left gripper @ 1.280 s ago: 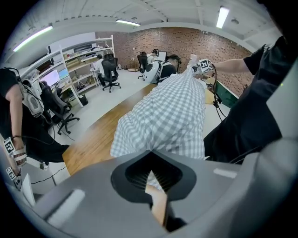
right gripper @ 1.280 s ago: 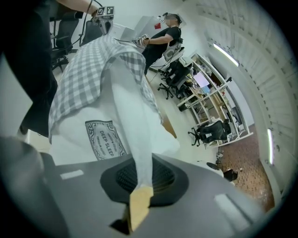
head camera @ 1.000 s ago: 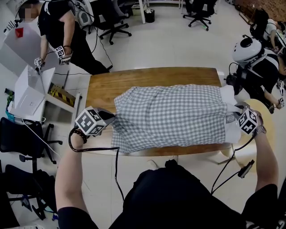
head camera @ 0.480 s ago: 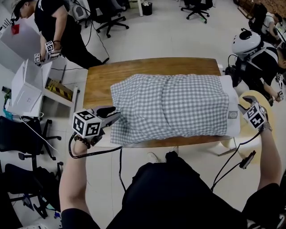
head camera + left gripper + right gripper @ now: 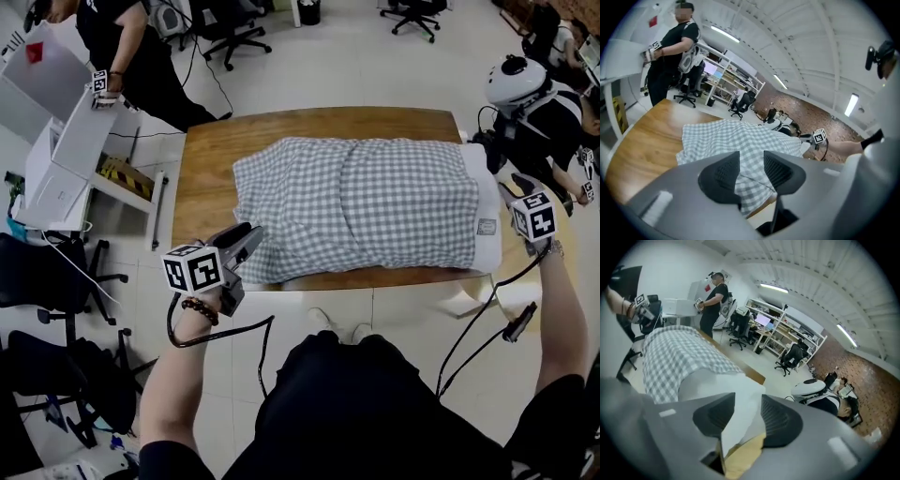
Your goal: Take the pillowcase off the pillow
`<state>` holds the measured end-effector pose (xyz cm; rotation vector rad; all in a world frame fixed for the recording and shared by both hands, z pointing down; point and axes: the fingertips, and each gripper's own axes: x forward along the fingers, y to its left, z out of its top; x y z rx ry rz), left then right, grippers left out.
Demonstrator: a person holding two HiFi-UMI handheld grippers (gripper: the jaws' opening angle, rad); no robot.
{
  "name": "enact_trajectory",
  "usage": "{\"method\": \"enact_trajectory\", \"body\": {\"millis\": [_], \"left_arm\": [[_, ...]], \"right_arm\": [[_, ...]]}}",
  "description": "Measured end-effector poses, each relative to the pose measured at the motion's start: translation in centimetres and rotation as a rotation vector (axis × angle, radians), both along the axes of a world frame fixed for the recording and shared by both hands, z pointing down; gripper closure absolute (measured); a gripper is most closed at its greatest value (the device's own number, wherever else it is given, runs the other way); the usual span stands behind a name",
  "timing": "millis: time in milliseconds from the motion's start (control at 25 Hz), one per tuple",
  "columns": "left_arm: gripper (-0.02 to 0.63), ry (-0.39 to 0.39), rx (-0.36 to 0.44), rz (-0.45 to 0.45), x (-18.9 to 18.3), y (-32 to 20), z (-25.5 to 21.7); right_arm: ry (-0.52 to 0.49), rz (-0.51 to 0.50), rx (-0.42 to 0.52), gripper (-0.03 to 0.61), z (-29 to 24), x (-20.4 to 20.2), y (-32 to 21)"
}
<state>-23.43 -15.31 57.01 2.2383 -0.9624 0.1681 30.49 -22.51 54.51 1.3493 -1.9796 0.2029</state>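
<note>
Lying lengthwise along the table (image 5: 206, 178), pillowcase (image 5: 356, 206) mouth facing right.

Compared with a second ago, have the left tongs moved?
Yes. The left tongs drew back toward the table's front edge, nearer the person. Their jaws have just been opening and clamp nothing.

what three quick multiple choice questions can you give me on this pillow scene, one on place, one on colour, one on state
1. The white pillow lies on: A the brown wooden table; B the floor; C an office chair.
2. The fabric pillowcase is: A plain red; B grey-and-white checked; C blue striped.
3. The pillowcase is: A fully off; B folded in a pile; C covering most of the pillow.
Key: A, wood shows beside and beyond it; B, the check shows in every view; C, only one white end of the pillow sticks out.
</note>
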Motion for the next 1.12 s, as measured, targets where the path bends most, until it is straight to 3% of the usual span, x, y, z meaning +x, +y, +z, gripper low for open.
{"method": "enact_trajectory", "body": {"millis": [200,360,560,680,800,960,1120], "left_arm": [[0.446,0.103,-0.052,-0.163,0.3,1.7,1.7],[0.433,0.161,-0.165,-0.349,-1.1,2.9,4.5],[0.390,0.223,-0.310,-0.565,-1.8,4.8,8.8],[0.352,0.241,-0.397,-0.674,-2.1,5.5,11.6],[0.334,0.326,-0.462,-0.757,-2.6,6.1,13.3],[0.330,0.462,-0.529,-0.817,-2.6,5.2,18.8],[0.333,0.539,-0.553,-0.878,-5.2,4.7,20.3]], "right_arm": [[-0.172,0.083,-0.049,0.377,0.8,0.0,-1.7],[-0.328,0.110,-0.112,0.328,0.6,-0.5,-2.7],[-0.359,0.162,-0.161,0.322,0.8,1.2,-3.2],[-0.406,0.189,-0.205,0.276,1.7,1.5,-3.8],[-0.443,0.210,-0.246,0.248,1.8,1.1,-4.1],[-0.493,0.221,-0.321,0.234,7.1,1.1,-5.2],[-0.555,0.236,-0.402,0.225,9.7,-0.9,-5.9]]}}
